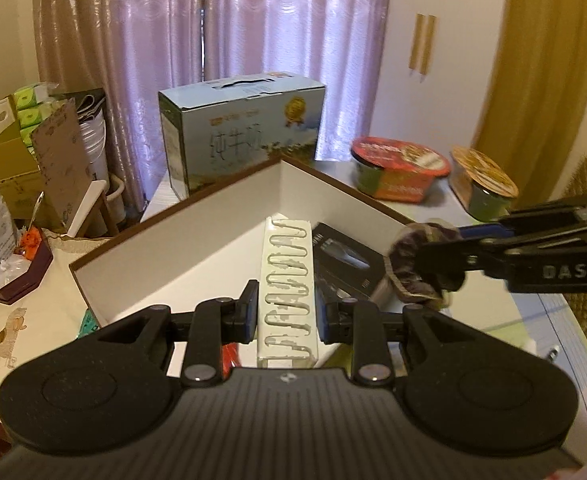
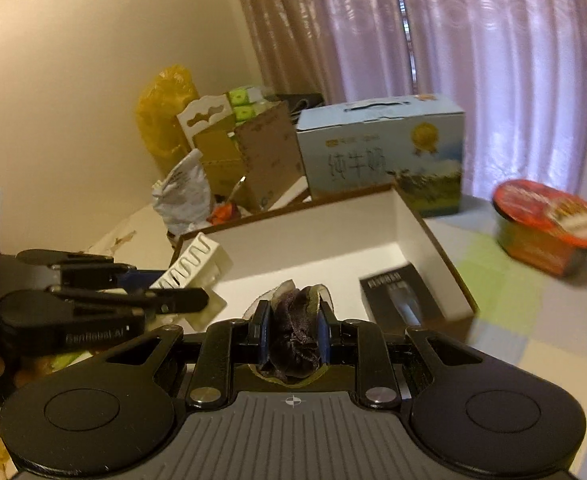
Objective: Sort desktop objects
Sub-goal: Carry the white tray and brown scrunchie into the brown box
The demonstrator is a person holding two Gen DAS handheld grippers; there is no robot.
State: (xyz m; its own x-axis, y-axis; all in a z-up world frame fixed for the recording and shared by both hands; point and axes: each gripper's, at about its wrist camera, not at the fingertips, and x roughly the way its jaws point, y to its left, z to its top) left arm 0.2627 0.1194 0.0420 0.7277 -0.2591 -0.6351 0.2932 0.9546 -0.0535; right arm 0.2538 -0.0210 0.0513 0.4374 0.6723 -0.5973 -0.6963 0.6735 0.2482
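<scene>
A brown-edged box with white inside [image 1: 197, 236] lies open on the table; it also shows in the right wrist view [image 2: 325, 236]. My left gripper [image 1: 287, 312] is shut on a long white plastic pack [image 1: 287, 280], tilted over the box; the pack shows in the right wrist view [image 2: 197, 264]. A black packet [image 1: 343, 262] lies in the box, also seen in the right wrist view [image 2: 399, 296]. My right gripper [image 2: 293, 332] is shut on a dark purple scrunchie [image 2: 293, 332], held at the box's near edge; the scrunchie shows in the left wrist view [image 1: 417, 268].
A blue milk carton [image 1: 241, 136] stands behind the box. Two instant noodle bowls [image 1: 399, 172] [image 1: 483, 184] sit on the right of the table. Cardboard boxes, bags and tissue packs [image 1: 25, 148] crowd the left side. A red item [image 1: 229, 356] lies below the left gripper.
</scene>
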